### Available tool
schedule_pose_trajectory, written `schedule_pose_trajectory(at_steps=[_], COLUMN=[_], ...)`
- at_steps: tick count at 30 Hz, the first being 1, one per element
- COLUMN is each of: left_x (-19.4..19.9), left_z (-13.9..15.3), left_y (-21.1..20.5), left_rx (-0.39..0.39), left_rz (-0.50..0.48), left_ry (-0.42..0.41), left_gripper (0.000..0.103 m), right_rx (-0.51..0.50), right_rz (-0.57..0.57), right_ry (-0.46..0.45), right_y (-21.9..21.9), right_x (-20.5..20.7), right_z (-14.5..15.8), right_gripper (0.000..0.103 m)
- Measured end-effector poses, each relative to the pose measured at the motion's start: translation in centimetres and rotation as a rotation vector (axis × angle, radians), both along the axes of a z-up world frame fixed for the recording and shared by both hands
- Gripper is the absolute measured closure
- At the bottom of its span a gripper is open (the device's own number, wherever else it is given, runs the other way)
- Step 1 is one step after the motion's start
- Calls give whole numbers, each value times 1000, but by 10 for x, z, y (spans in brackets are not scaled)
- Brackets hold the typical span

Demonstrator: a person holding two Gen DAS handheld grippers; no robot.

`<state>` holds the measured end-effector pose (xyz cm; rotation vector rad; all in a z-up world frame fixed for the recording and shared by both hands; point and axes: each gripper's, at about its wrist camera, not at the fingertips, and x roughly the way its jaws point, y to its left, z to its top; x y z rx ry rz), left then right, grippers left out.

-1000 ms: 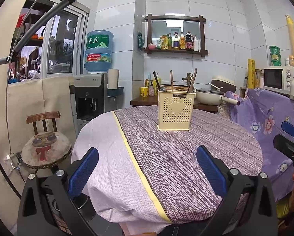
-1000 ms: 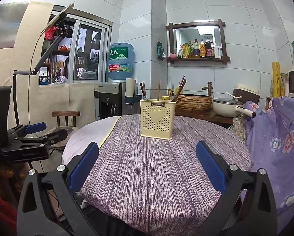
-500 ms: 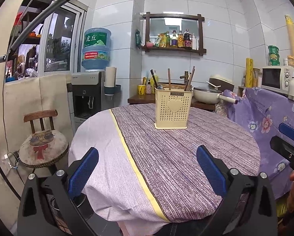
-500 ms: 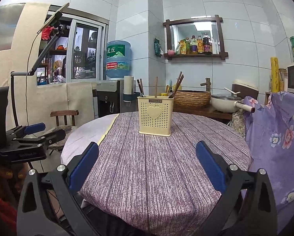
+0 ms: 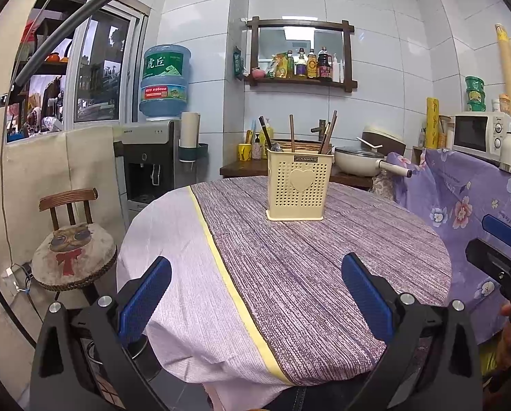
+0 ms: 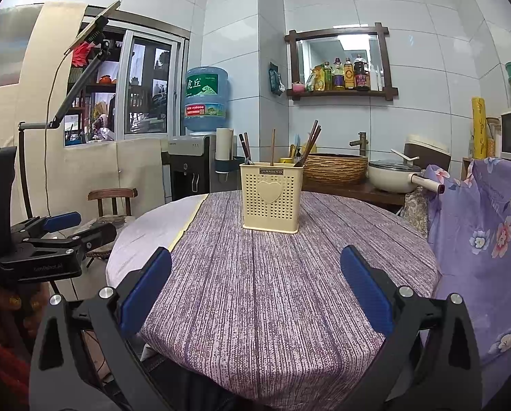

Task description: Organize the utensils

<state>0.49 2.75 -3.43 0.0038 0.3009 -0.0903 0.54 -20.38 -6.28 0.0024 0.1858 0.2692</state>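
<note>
A cream perforated utensil holder (image 5: pixel 299 188) (image 6: pixel 271 198) with a heart on its front stands upright on the far half of the round table (image 5: pixel 323 267) (image 6: pixel 289 291). Several brown chopsticks (image 5: pixel 327 133) (image 6: pixel 309 144) and dark-handled utensils (image 5: pixel 265 135) (image 6: pixel 245 149) stick out of its top. My left gripper (image 5: pixel 255 294) is open over the near table edge, nothing between its blue pads. My right gripper (image 6: pixel 255 291) is also open and empty, facing the holder from the near edge. Each gripper shows at the side of the other's view: the right one (image 5: pixel 501 250), the left one (image 6: pixel 60 236).
A small chair with a cat cushion (image 5: pixel 72 250) stands left of the table. A water dispenser with a blue bottle (image 5: pixel 164 82) is behind it. A counter with a woven basket (image 6: pixel 335 167), a pan (image 5: pixel 359 164) and a microwave (image 5: pixel 481 137) runs along the back wall. Floral purple cloth (image 6: pixel 477 226) drapes on the right.
Both grippers have sunk a little and drawn slightly back, so the holder sits a bit higher and smaller in view. Both stayed open and empty.
</note>
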Motion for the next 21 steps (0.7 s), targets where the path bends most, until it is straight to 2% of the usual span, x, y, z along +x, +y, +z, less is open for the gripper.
schedule_pose_trajectory(at_steps=[21], left_x=[2], left_z=[-1], left_y=[7], left_rx=[-19], left_rz=[-1], left_ry=[20], left_gripper=[5], right_rx=[5], right_rz=[-10], right_ry=[18], right_y=[-2], right_x=[3], right_z=[-2], right_gripper=[5])
